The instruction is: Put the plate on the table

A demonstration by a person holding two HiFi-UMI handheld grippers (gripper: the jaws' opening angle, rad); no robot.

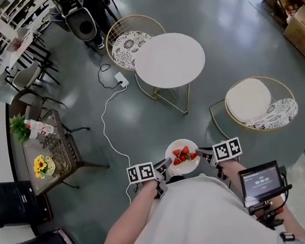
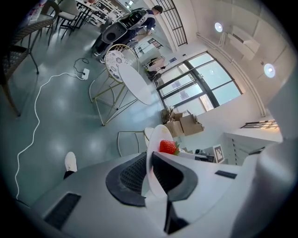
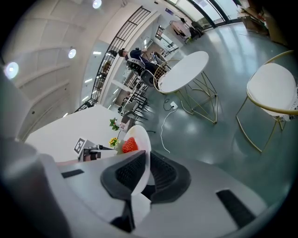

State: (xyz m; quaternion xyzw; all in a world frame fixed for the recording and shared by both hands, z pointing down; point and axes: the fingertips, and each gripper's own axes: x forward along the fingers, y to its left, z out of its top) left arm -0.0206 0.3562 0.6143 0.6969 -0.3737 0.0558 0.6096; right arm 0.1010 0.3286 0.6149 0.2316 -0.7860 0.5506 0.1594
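Note:
A white plate (image 1: 176, 167) with red strawberries (image 1: 184, 155) is held in the air in front of the person's body, over the grey floor. My left gripper (image 1: 162, 172) is shut on its left rim and my right gripper (image 1: 204, 157) is shut on its right rim. In the left gripper view the plate (image 2: 156, 155) stands edge-on between the black pads, a strawberry (image 2: 168, 147) above them. The right gripper view shows the plate (image 3: 141, 153) clamped the same way, with a strawberry (image 3: 130, 144). The round white table (image 1: 169, 60) stands ahead, apart from the plate.
Two gold wire chairs stand by the table: one behind it (image 1: 128, 41), one at the right (image 1: 258, 102). A white cable (image 1: 109, 126) runs across the floor. A dark side table with flowers (image 1: 49, 157) is at the left. Cardboard boxes (image 1: 296, 11) sit far right.

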